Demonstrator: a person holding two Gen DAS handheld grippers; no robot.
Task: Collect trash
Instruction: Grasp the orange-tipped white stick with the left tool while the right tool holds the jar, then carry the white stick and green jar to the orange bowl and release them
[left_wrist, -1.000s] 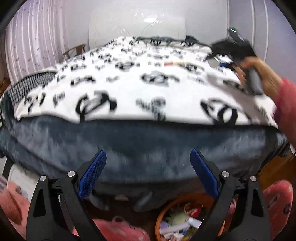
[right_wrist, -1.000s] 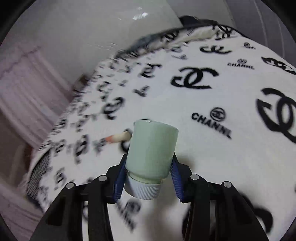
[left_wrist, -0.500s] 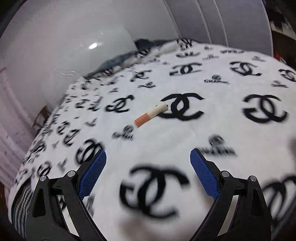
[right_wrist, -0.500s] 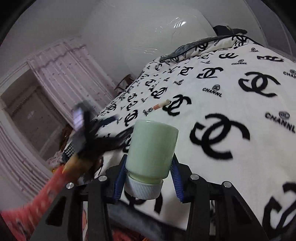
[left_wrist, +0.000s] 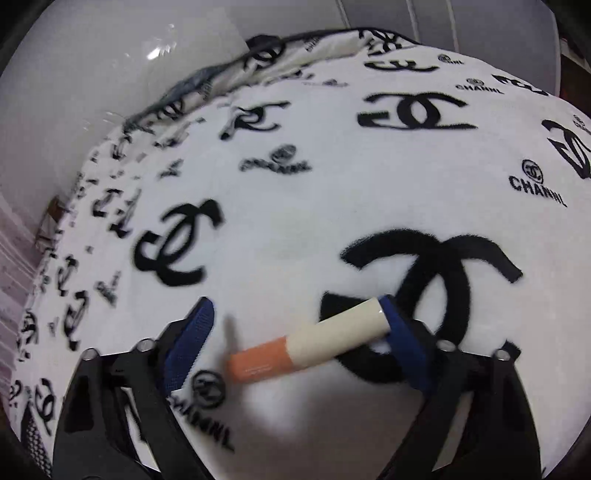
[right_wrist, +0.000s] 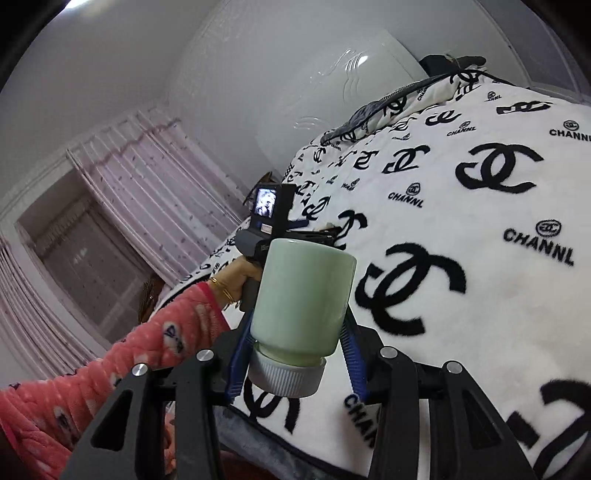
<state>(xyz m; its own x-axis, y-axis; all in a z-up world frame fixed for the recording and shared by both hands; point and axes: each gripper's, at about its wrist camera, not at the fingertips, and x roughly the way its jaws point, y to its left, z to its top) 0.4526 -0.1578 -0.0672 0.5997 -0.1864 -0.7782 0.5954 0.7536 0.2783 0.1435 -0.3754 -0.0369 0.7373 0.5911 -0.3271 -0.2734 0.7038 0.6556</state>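
Blue-padded, the left claw is spread wide around an orange-and-cream tube on the blanket; a pale green bottle is clamped by the right claw.

pale-green bottle, orange-and-cream tube

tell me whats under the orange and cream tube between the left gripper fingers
The tube lies on the white logo blanket, its cream end over a black logo near the left gripper's blue pad. The patch beneath it is hidden.
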